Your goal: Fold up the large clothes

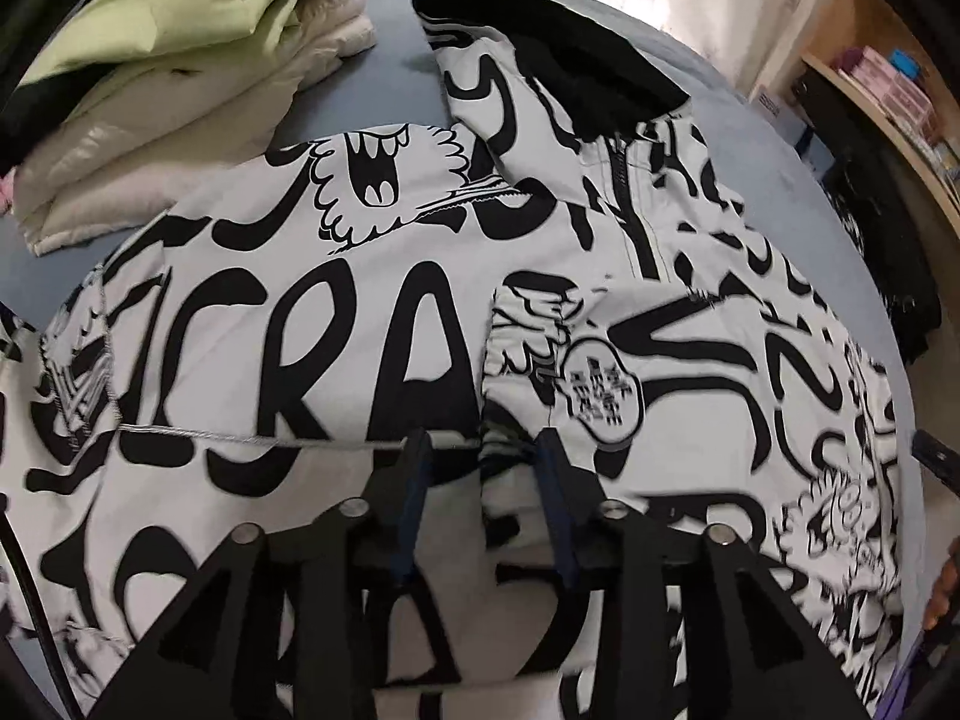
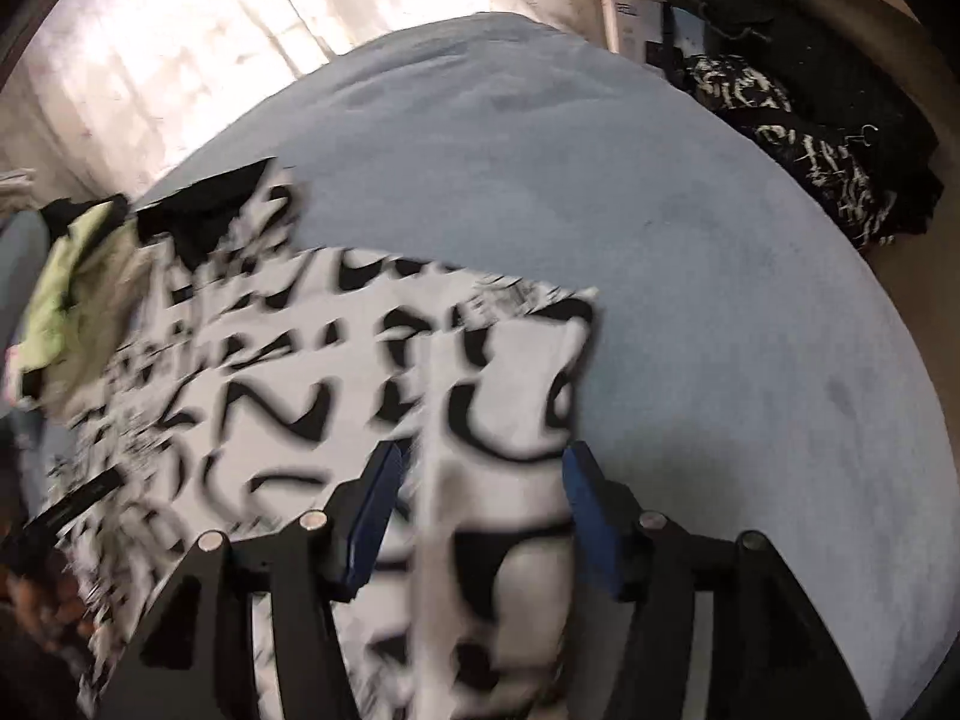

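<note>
A big white jacket w/ black graffiti lettering and cartoon print (image 1: 372, 312) lies spread over most of the pale blue bed cover (image 2: 660, 192), its black-lined hood (image 1: 558, 54) at the far end and a folded sleeve w/ a round printed badge (image 1: 600, 402) lying on top, right of centre. The left gripper (image 1: 483, 447) hangs over the near middle of the jacket, jaws spread apart w/ a ridge of the sleeve fabric between them; can't tell if the pads press on it. The right gripper (image 2: 480, 462) is over the jacket's right edge, jaws wide, cloth lying between but not pinched; that view is blurred. At far left sits a stack of folded light green and cream puffer garments (image 1: 156, 90). Off the bed's far right, a dark garment w/ white scribble print (image 2: 822, 138) lies heaped.
</note>
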`<state>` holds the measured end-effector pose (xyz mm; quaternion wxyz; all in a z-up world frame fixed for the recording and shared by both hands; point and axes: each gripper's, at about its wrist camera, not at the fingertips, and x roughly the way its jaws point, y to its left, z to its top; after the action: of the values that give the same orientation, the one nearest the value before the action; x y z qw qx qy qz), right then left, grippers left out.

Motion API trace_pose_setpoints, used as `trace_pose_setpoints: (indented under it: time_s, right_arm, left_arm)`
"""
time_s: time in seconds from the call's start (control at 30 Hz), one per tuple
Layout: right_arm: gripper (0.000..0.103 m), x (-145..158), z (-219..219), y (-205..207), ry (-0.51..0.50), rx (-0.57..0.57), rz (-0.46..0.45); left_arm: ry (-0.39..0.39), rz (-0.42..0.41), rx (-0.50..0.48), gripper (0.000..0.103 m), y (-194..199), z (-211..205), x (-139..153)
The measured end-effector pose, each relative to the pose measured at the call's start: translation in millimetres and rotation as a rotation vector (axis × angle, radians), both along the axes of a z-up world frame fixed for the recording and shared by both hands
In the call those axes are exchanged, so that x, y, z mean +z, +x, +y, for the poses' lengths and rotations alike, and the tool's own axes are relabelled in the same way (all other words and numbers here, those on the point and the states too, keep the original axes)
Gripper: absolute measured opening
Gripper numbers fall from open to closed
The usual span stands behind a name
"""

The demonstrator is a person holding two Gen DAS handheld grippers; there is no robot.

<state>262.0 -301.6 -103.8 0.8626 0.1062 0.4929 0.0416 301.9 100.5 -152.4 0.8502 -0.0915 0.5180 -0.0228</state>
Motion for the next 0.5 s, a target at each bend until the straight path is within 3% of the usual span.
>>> trace_pose_setpoints:
  time_s: [0.13, 0.23, 0.27, 0.3, 0.33, 0.37, 0.43, 0.5]
  right_arm:
    - [0.057, 3, 8, -46, -0.042, 0.061, 0.022]
    - [0.057, -14, 13, -75, -0.063, 0.097, 0.077]
    - [0.057, -23, 16, -80, -0.088, 0.104, 0.104]
    - [0.057, -33, 18, -83, -0.099, 0.111, 0.128]
    - [0.056, -38, 18, -86, -0.09, 0.117, 0.133]
    - [0.049, -42, 19, -88, -0.087, 0.123, 0.127]
    - [0.02, -38, 20, -93, -0.125, 0.113, 0.098]
    - [0.015, -27, 13, -100, -0.105, 0.082, 0.051]
  left_arm:
    - [0.011, -0.01, -0.038, 0.041, -12, -2, 0]
    - [-0.014, 0.006, -0.019, 0.041, -15, 1, -8]
    - [-0.032, 0.012, -0.012, 0.036, -15, 2, -11]
    - [-0.066, 0.02, -0.011, 0.02, -15, 2, -14]
    - [-0.091, 0.028, -0.017, 0.018, -15, 1, -16]
    - [-0.08, 0.029, -0.007, 0.018, -17, -2, -15]
    - [-0.043, 0.0, -0.007, 0.015, -22, -9, -9]
    - [-0.028, -0.026, -0.015, 0.015, -30, -12, -3]
